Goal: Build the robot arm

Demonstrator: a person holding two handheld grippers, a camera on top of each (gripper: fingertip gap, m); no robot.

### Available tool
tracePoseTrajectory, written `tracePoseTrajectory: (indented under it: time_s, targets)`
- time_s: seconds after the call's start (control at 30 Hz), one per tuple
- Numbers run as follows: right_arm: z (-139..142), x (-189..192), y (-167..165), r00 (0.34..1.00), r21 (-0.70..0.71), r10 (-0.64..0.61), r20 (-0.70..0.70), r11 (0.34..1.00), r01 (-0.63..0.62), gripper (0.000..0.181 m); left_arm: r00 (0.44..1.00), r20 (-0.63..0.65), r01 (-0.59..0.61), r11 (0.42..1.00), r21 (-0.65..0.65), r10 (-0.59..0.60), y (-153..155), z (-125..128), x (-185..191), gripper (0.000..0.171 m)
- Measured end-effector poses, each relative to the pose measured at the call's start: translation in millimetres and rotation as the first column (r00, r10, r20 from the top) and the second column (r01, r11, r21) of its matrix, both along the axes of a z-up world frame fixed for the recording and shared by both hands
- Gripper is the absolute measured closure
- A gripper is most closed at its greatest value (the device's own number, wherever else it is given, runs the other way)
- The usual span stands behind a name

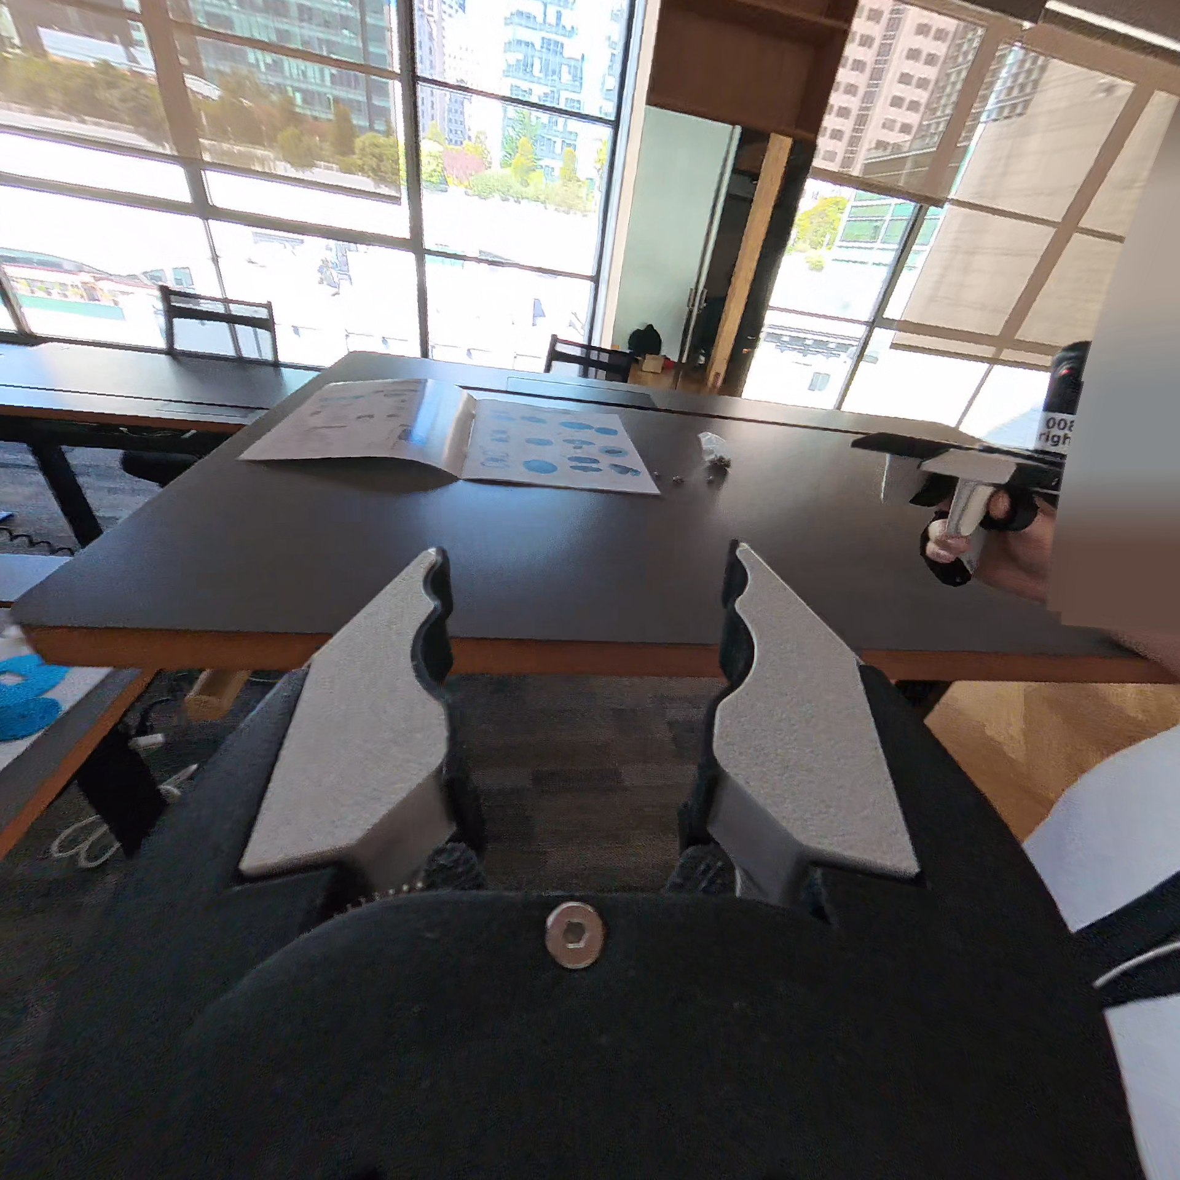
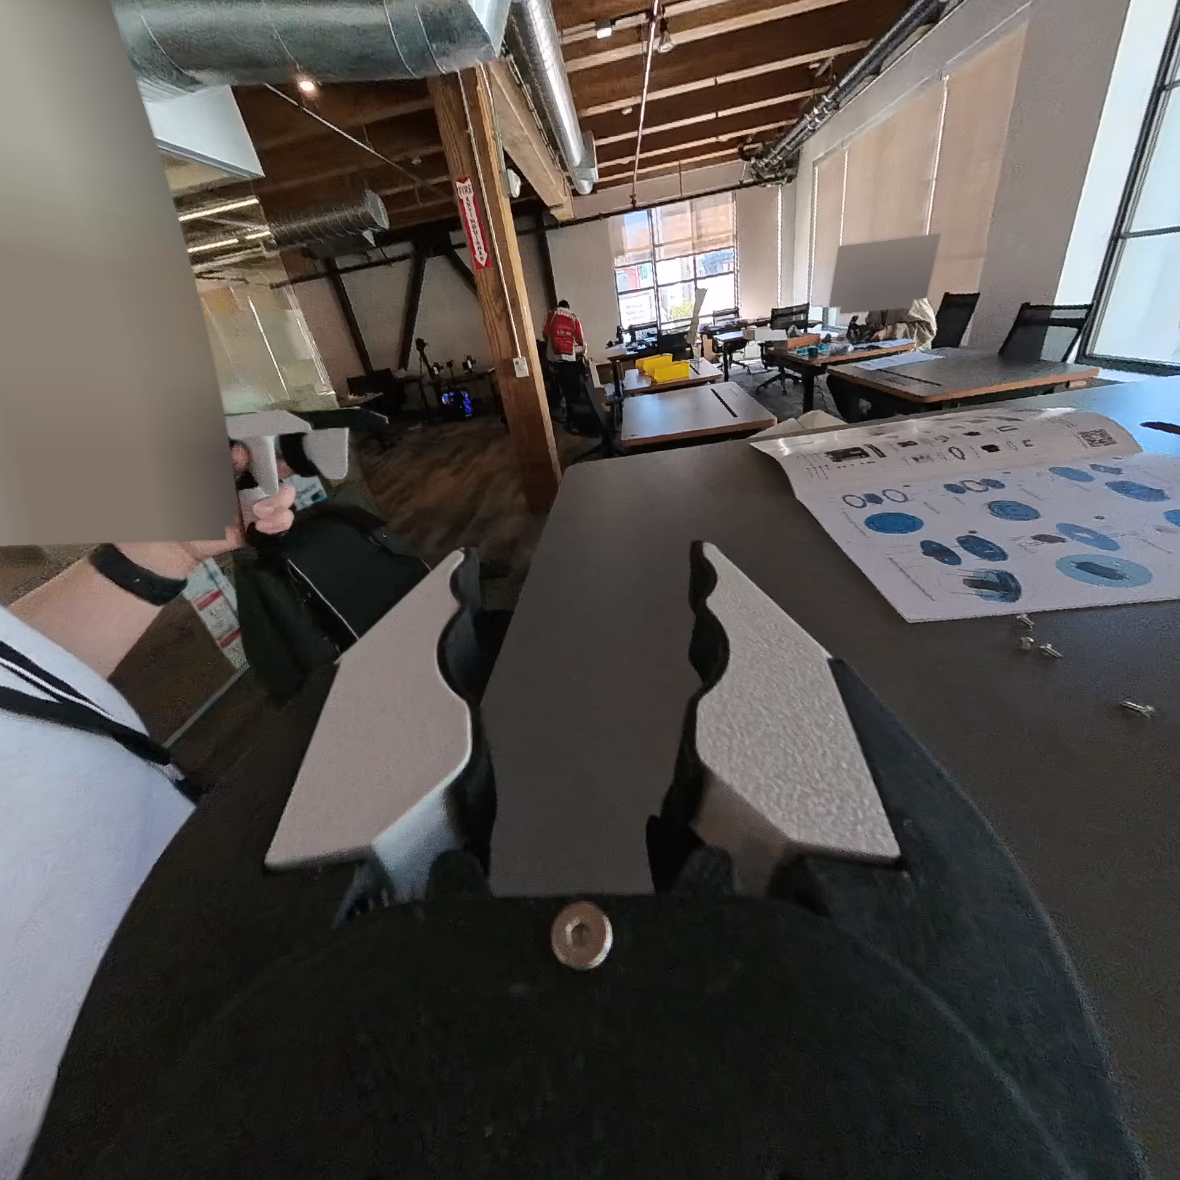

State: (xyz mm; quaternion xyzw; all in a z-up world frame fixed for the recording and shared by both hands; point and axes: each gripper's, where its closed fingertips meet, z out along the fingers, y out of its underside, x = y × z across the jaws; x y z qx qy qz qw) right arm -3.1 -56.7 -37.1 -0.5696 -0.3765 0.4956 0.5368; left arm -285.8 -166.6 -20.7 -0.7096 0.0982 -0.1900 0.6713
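Observation:
My left gripper (image 1: 587, 562) is open and empty, held in the air in front of the near edge of a dark table (image 1: 574, 549). My right gripper (image 2: 578, 555) is open and empty, low over the same table (image 2: 606, 574) near its left edge. An open booklet (image 1: 460, 434) with blue pictures lies flat on the table; it also shows in the right wrist view (image 2: 996, 511). Several small metal screws (image 2: 1037, 645) lie loose beside it, with a small clear bag (image 1: 712, 444) near them. The other gripper (image 1: 964, 485) shows at the right of the left wrist view, held by a hand.
A person's white sleeve (image 2: 57, 766) and arm with a black wristband (image 2: 137, 578) are at the left. Other desks (image 2: 696, 415), chairs (image 1: 217, 325) and a wooden post (image 2: 504, 287) stand around. Large windows (image 1: 306, 191) are behind the table.

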Motion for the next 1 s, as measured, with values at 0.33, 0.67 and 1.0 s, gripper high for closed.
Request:
tracePoseTrajectory:
  time_s: [0.33,0.67,1.0]
  targets:
    - [-6,-90,-17,0.988,0.204,-0.102,0.114,0.976,0.078,0.13,0.984,-0.045,-0.168,0.983,0.071,0.171,-76,5,-116,0.095]
    - [4,-254,-26,0.905,0.413,-0.426,0.002,0.824,0.388,0.171,0.992,-0.116,-0.054,0.998,0.033,0.058,-133,-23,-301,0.11]
    - [53,-383,-13,0.934,0.439,-0.354,0.059,0.849,0.294,0.181,0.999,-0.021,-0.031,0.999,-0.034,0.03,-150,-49,-377,0.114]
